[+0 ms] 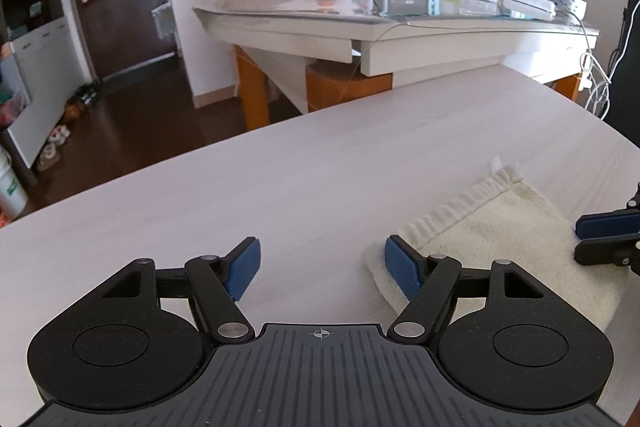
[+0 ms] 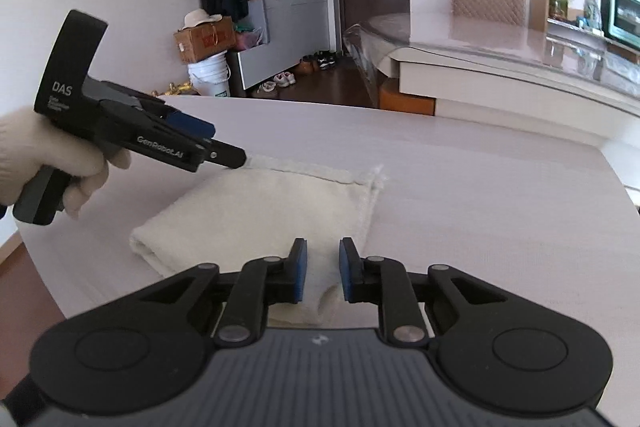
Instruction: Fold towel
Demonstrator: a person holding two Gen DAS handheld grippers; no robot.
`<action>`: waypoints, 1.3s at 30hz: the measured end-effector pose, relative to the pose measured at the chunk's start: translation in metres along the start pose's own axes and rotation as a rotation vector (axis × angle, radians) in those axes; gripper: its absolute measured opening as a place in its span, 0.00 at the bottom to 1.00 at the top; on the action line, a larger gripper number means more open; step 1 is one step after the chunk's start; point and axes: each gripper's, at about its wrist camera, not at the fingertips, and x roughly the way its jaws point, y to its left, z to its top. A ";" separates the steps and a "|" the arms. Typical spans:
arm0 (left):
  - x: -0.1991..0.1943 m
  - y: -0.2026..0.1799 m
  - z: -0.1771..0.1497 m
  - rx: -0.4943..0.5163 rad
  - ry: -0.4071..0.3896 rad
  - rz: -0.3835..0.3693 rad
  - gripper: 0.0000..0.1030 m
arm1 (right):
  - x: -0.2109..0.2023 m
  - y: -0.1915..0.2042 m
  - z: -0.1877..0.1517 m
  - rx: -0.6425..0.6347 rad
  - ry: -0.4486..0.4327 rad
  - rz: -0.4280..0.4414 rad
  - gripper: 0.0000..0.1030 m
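On the pale table [image 2: 500, 195], both grippers are hovering beside the folded towel [image 2: 272, 203], left gripper [image 1: 322, 267] gaping empty, right gripper [image 2: 323, 269] narrowly parted and empty, and a careless brush is likely dragging the fold open.

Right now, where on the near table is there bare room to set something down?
Bare tabletop runs from the folded towel's left edge to the table's rounded far edge. In the right wrist view, another bare stretch lies right of the towel's fringed edge. It is crowded at the towel itself: the left gripper at one edge, the right gripper over it.
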 end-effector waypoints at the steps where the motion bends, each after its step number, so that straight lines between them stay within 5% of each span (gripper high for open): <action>1: 0.000 0.000 0.000 -0.007 0.000 0.001 0.73 | -0.002 -0.002 0.000 0.015 -0.004 -0.001 0.19; 6: -0.026 -0.004 -0.005 -0.003 -0.042 0.007 0.71 | -0.033 0.002 0.003 0.047 -0.109 0.046 0.19; 13: -0.064 -0.029 -0.039 0.056 -0.018 -0.080 0.71 | -0.032 0.027 -0.016 -0.039 -0.047 0.080 0.19; 39: -0.096 -0.055 -0.060 0.063 -0.072 -0.045 0.70 | -0.035 0.054 -0.016 -0.049 -0.083 0.070 0.19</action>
